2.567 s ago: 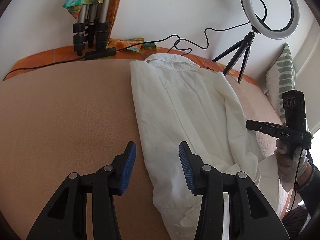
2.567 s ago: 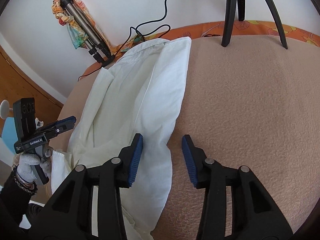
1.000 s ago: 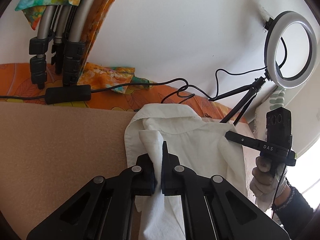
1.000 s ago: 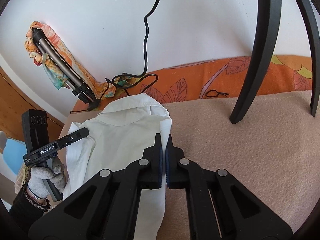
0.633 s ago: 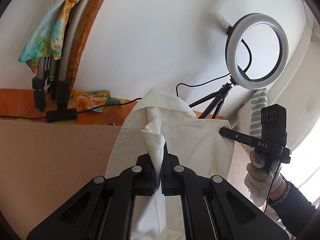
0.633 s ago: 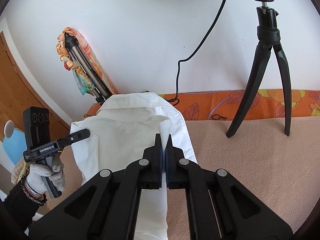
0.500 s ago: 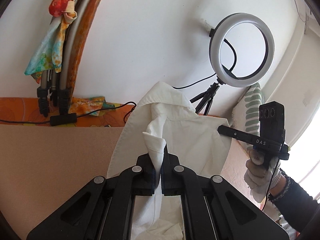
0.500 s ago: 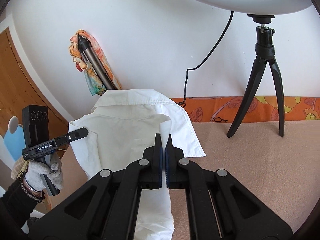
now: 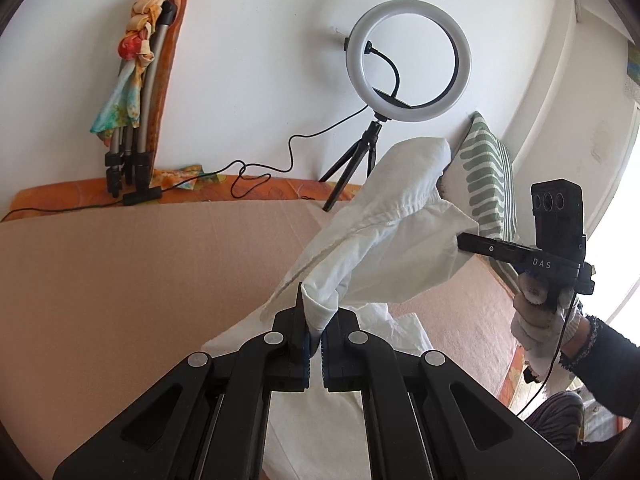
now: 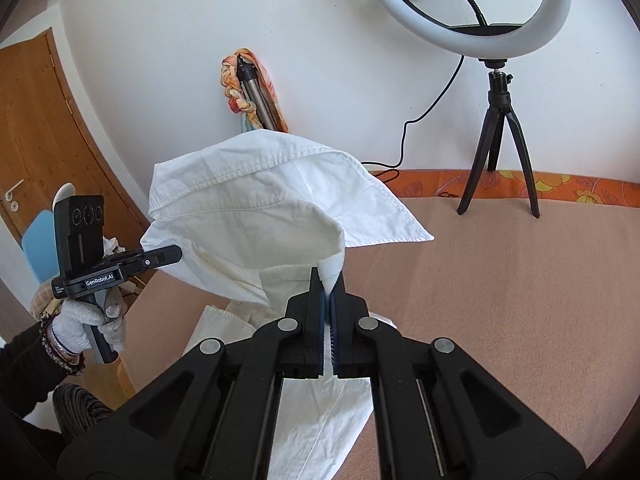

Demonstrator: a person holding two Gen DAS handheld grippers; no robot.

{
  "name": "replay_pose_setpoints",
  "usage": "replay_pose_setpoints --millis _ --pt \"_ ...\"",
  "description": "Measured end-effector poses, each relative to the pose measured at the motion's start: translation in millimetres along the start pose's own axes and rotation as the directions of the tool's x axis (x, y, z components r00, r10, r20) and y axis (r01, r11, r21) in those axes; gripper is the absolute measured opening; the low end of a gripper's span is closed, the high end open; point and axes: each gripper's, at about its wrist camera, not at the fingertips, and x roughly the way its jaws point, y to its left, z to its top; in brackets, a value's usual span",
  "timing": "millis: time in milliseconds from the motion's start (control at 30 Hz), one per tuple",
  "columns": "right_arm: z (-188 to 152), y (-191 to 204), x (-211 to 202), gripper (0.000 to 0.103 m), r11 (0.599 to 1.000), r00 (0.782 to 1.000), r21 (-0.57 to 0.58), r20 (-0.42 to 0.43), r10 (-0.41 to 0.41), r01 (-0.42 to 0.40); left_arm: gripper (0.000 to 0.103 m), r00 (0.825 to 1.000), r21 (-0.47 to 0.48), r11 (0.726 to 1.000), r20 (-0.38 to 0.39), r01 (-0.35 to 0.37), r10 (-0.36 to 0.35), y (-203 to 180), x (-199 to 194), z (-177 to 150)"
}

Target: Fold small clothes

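A small white collared shirt (image 9: 384,240) (image 10: 256,216) hangs in the air over the beige bed cover (image 9: 120,280), stretched between both grippers. My left gripper (image 9: 315,332) is shut on one top corner of the shirt. My right gripper (image 10: 329,308) is shut on the other top corner, with the collar arching above it. In the left wrist view the right gripper (image 9: 464,243) reaches into the cloth from the right; in the right wrist view the left gripper (image 10: 176,254) does so from the left. The shirt's lower part still lies on the cover (image 9: 400,328).
A ring light on a black tripod (image 9: 408,60) (image 10: 500,128) stands at the back of the bed by the white wall. Folded tripods wrapped in a coloured cloth (image 9: 136,92) lean on the wall. A green-striped pillow (image 9: 488,184) sits at the right, a wooden door (image 10: 36,128) at the left.
Both grippers, shut on the shirt's top corners, have risen and pulled back from the wall. The shirt's upper part has left the cover and now hangs between them.
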Motion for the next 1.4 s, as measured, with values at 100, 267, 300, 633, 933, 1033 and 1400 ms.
replay_pose_setpoints --millis 100,267,300,633,933,1033,1400 --pt "-31 11 -6 0.003 1.0 1.0 -0.008 -0.027 -0.008 0.007 0.002 0.999 -0.007 1.0 -0.029 -0.018 0.018 -3 -8 -27" --pt "-77 18 -14 0.003 1.0 0.998 -0.006 -0.058 -0.027 0.027 0.002 0.993 0.008 0.998 -0.101 -0.061 0.061 -6 -11 -70" --pt "-85 20 -15 0.003 0.999 0.997 -0.008 -0.068 -0.032 0.031 0.002 0.99 0.022 0.997 -0.117 -0.071 0.073 -7 -10 -77" --pt "-133 41 -12 0.004 0.971 0.963 -0.185 -0.197 -0.187 0.151 0.002 0.975 0.033 0.995 -0.199 -0.091 0.096 -10 -14 -111" --pt "-121 32 -53 0.013 0.975 0.968 -0.125 -0.145 -0.203 0.185 0.006 0.963 0.048 0.994 -0.249 -0.093 0.102 -14 -47 -122" --pt "-108 26 -47 0.021 0.984 0.976 -0.047 -0.133 -0.175 0.17 0.006 0.973 0.051 0.994 -0.201 -0.1 0.109 -17 -59 -113" --pt "-83 30 14 0.022 0.994 0.986 0.064 -0.147 -0.079 0.089 0.007 0.97 0.039 0.991 -0.202 -0.128 0.134 3 -11 -73"
